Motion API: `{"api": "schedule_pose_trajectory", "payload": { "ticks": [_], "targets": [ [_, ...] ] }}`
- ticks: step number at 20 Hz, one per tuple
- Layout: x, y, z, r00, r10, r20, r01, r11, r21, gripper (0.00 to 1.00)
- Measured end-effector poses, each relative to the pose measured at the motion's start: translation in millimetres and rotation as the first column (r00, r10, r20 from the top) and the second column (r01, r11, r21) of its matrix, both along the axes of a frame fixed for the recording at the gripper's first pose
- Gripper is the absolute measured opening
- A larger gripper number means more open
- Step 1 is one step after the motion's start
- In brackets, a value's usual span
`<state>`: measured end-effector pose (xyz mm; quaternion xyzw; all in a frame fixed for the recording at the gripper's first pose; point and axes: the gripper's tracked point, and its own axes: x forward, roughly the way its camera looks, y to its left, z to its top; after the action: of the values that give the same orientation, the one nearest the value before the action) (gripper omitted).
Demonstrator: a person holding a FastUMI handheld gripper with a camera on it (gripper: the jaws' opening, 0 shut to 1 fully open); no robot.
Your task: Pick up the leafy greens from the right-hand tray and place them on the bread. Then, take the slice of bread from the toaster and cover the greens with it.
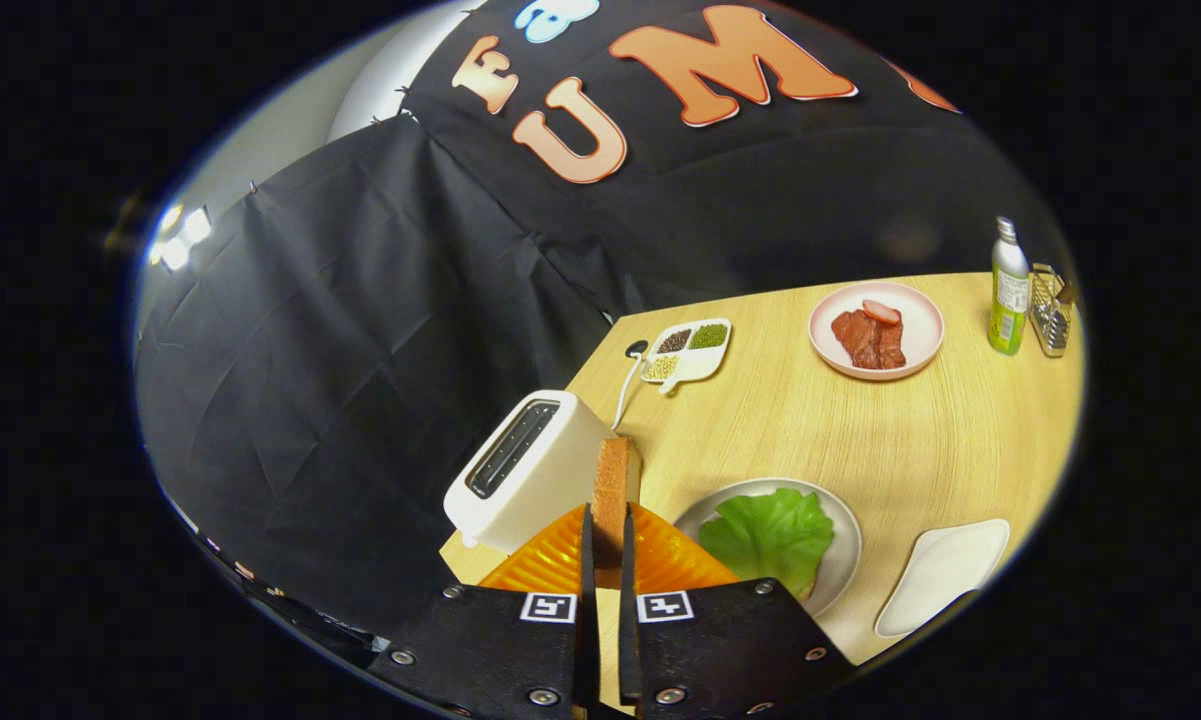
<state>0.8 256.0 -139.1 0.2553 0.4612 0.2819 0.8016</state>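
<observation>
A pale wood-grain worktop [860, 440] carries everything here. A white two-slot toaster [525, 470] stands at its near corner, with a white cable [624, 390] trailing away behind it. Past the cable lies a white divided dish of dried beans and grains [687, 350]. A pink round plate of red meat slices [876, 330] sits farther back, near a green bottle with a silver cap [1008, 290] and a wire mesh holder [1049, 310]. Closer in rest a grey round plate bearing a green lettuce leaf [844, 545] and an empty white oblong tray [945, 575].

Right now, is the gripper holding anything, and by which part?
Yes: the gripper is shut on the bread slice, held edge-on by its lower end, both fingers pressing its flat faces, beside the toaster.
</observation>
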Motion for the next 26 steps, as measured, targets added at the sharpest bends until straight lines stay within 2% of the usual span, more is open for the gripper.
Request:
{"api": "schedule_pose_trajectory", "payload": {
  "ticks": [12, 15, 17, 19, 22, 23, 26],
  "targets": [
    [-18.7, -28.4, -90.5, 0.988, -0.043, -0.146, 0.036, 0.998, -0.045, 0.08],
    [-18.7, -44.2, -117.2, 0.99, -0.063, -0.123, 0.045, 0.988, -0.149, 0.08],
    [-21.0, -48.6, -117.6, 0.991, -0.073, -0.114, 0.055, 0.986, -0.159, 0.09],
    [-18.7, -52.5, -120.2, 0.993, -0.076, -0.089, 0.058, 0.981, -0.185, 0.12],
    [-21.7, -67.9, -128.6, 0.997, -0.071, -0.044, 0.055, 0.958, -0.281, 0.25],
    [-21.5, -70.6, -129.9, 0.997, -0.071, -0.034, 0.058, 0.952, -0.3, 0.26],
    [-11.7, -83.3, -122.4, 0.995, -0.091, 0.046, 0.101, 0.933, -0.345, 0.34]
  ]
}}
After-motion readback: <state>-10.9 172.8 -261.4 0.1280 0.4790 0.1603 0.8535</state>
